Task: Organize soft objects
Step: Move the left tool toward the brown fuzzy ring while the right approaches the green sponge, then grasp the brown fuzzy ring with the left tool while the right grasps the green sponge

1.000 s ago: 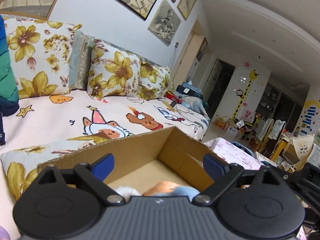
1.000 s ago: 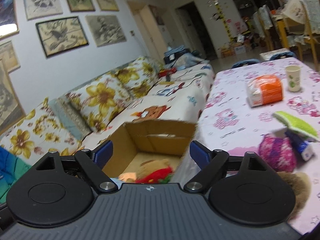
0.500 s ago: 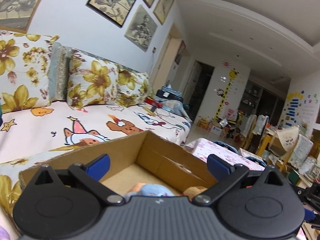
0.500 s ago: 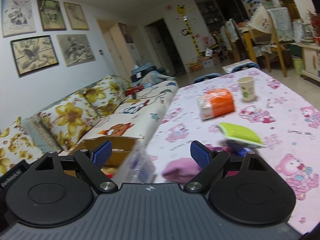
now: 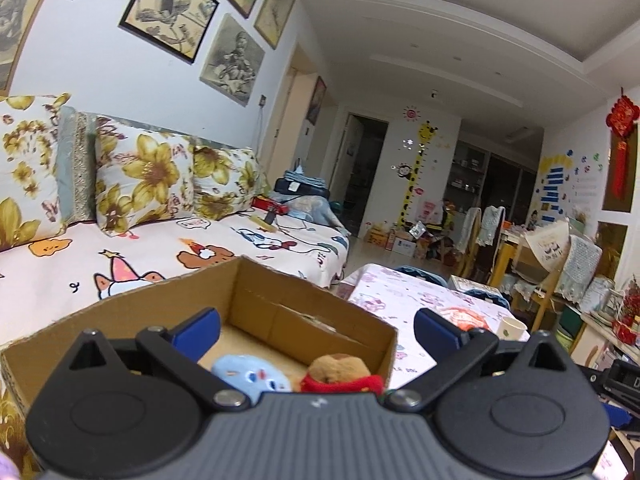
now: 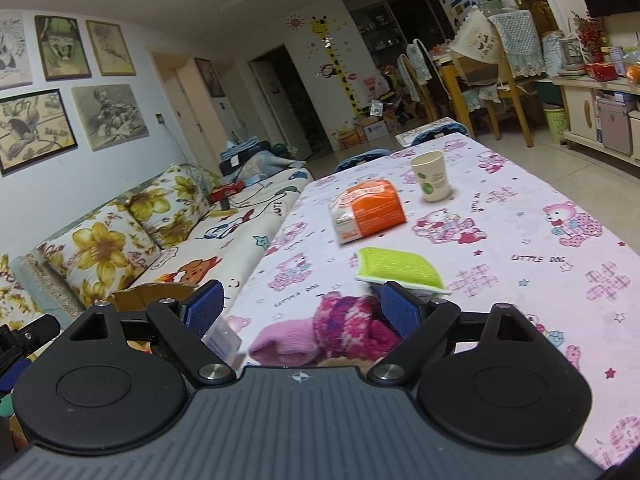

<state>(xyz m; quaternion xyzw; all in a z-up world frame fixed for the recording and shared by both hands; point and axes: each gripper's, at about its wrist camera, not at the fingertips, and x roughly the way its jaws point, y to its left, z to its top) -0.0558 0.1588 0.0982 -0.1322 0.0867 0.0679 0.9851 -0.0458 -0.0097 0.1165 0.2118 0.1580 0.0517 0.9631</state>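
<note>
A cardboard box (image 5: 280, 304) stands open at the table's left end, next to the sofa. In it lie a light blue plush (image 5: 250, 372) and a brown plush with a red scarf (image 5: 340, 370). My left gripper (image 5: 316, 330) is open and empty above the box. My right gripper (image 6: 302, 312) is open over the table, with a pink and purple fuzzy sock (image 6: 348, 330) between its fingers, untouched. A green sponge (image 6: 400, 270) lies just beyond. The box edge (image 6: 152, 294) shows at the left in the right wrist view.
An orange packet (image 6: 368, 210) and a paper cup (image 6: 430, 176) stand farther along the pink table (image 6: 520, 240). A clear plastic item (image 6: 222, 338) lies by the left finger. The sofa (image 5: 120, 240) with flowered cushions runs along the left.
My right gripper has swung right from the box to the table and now frames the sock. My left gripper has turned right over the box.
</note>
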